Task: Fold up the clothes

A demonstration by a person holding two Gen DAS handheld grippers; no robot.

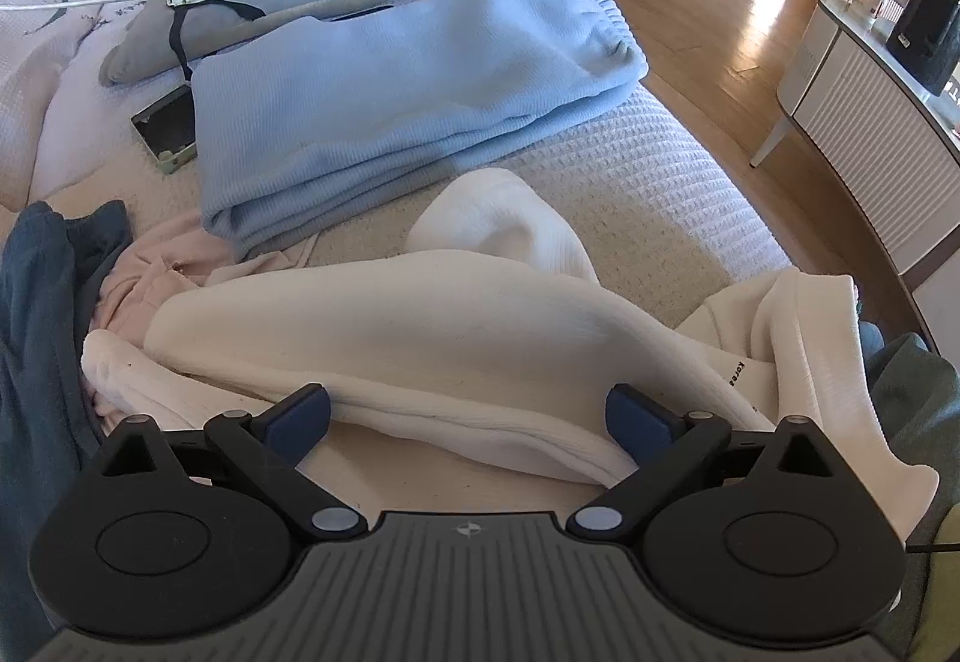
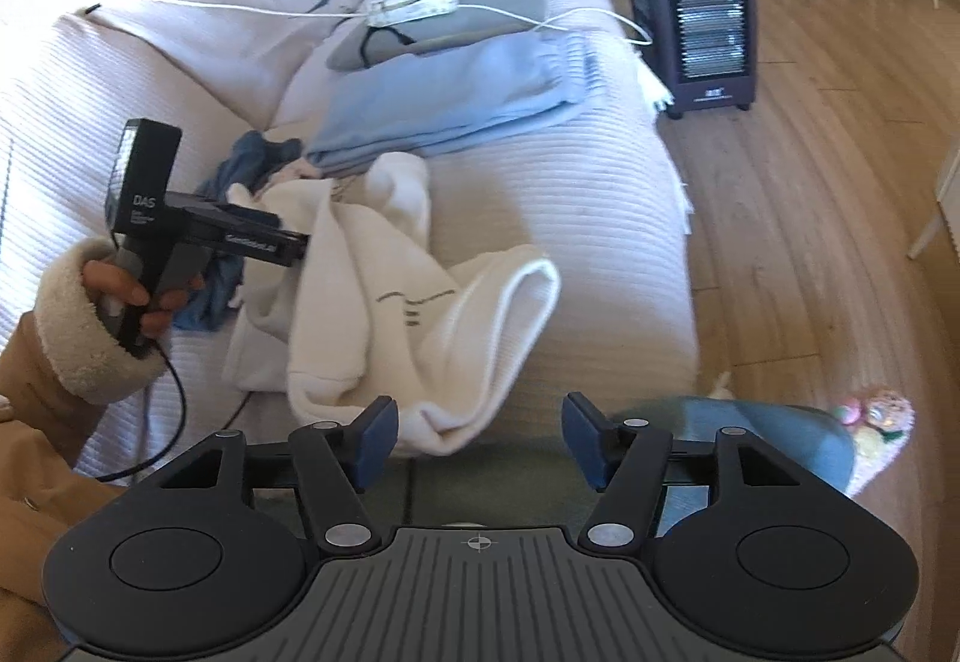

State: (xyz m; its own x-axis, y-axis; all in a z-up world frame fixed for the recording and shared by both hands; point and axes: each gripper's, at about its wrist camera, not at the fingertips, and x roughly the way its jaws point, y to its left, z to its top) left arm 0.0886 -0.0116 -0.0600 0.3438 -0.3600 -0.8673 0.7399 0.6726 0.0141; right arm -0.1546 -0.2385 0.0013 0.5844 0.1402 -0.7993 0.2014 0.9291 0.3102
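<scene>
1. Cream garment is seen crumpled near the front edge of the sofa, its long axis running along that edge.
2. Left hand-held gripper is held wide open just above it, nothing gripped; this one is judged nearer.
3. Right hand-held gripper is partly open and empty, hem just ahead.
4. Folded blue garment lies behind.

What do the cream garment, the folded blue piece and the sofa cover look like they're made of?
Cream garment: soft ribbed knit, matte, probably cotton or a blend; fine ribs show and it slumps in loose folds.
Folded blue piece: thicker knit, maybe fleecy, matte; fine ribbing, elastic-gathered edge.
Sofa cover: woven or quilted textile, pale, matte; regular waffle ridges. Fibre can't be told for any.
</scene>
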